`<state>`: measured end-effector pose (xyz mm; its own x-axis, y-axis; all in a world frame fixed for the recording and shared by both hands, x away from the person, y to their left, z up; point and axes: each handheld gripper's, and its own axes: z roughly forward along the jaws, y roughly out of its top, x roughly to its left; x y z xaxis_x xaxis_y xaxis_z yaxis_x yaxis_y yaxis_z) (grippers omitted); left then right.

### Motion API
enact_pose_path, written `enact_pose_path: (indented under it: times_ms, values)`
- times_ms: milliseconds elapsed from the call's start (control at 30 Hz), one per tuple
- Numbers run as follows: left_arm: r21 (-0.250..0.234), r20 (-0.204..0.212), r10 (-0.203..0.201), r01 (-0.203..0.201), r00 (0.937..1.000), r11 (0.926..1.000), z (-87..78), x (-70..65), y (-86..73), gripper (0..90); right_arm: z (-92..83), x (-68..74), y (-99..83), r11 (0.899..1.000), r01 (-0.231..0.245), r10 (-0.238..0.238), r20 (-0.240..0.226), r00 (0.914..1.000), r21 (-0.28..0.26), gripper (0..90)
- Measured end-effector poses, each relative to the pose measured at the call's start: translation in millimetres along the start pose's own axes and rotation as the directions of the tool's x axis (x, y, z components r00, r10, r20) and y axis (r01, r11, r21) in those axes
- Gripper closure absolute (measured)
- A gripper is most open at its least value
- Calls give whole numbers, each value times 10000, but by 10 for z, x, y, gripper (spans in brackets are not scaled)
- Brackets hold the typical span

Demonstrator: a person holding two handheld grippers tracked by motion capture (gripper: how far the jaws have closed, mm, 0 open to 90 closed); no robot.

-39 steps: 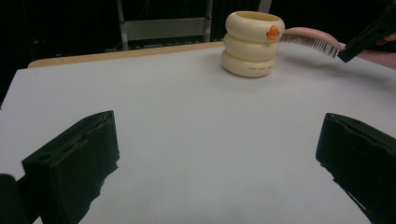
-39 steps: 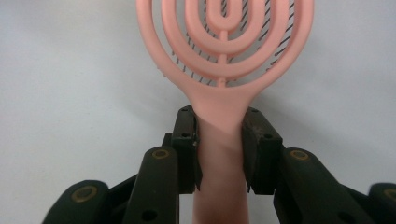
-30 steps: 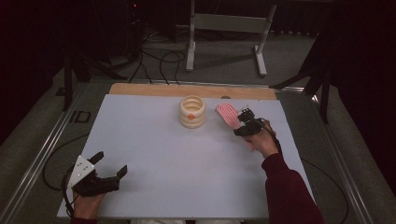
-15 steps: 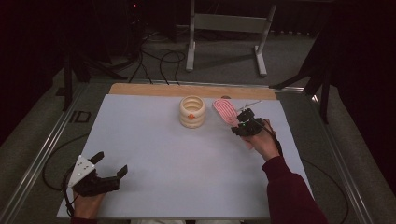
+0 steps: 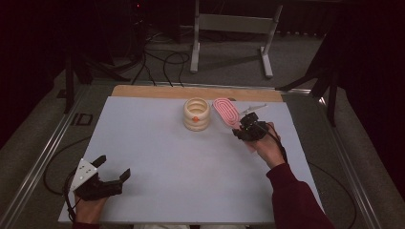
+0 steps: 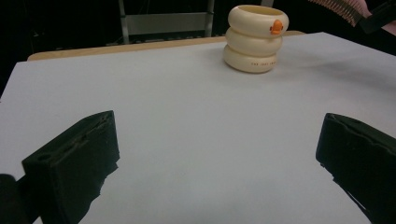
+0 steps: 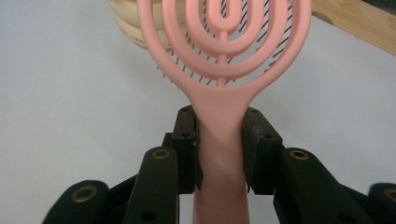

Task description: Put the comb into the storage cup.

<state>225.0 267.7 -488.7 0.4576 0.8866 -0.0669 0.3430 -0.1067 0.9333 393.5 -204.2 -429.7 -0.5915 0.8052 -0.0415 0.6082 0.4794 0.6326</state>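
Observation:
A pink hairbrush (image 5: 227, 111) with a looped open head is held off the table by its handle (image 7: 219, 135). My right gripper (image 5: 243, 129) is shut on that handle, and the brush head (image 7: 224, 42) points away toward the cream holder. The cream ribbed cup-like holder (image 5: 197, 114) with an orange mark stands upright near the table's far middle; it also stands far ahead in the left gripper view (image 6: 256, 38). My left gripper (image 5: 113, 177) rests at the near left of the table, jaws wide open with nothing between them (image 6: 219, 154).
The white table top (image 5: 157, 157) has a wooden strip (image 5: 143, 90) along its far edge. A metal stand (image 5: 231, 28) and cables lie on the floor beyond. Metal rails run along both sides of the table.
My right gripper has lifted the pink brush and carried it a little left toward the cream holder. The left gripper has stayed put.

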Motion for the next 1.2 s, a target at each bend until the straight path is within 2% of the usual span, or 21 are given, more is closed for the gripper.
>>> enact_pose_path:
  times_ms: [633,1200]
  values:
    - [91,-17,-23,23,10000,10000,13,-6,0,0,-75,341,11,9957,660,-686,-390,9969,-643,698]
    - [111,-19,-185,186,9998,9998,18,-1,3,0,-56,700,0,9825,1241,-1345,-680,9886,-1387,698]
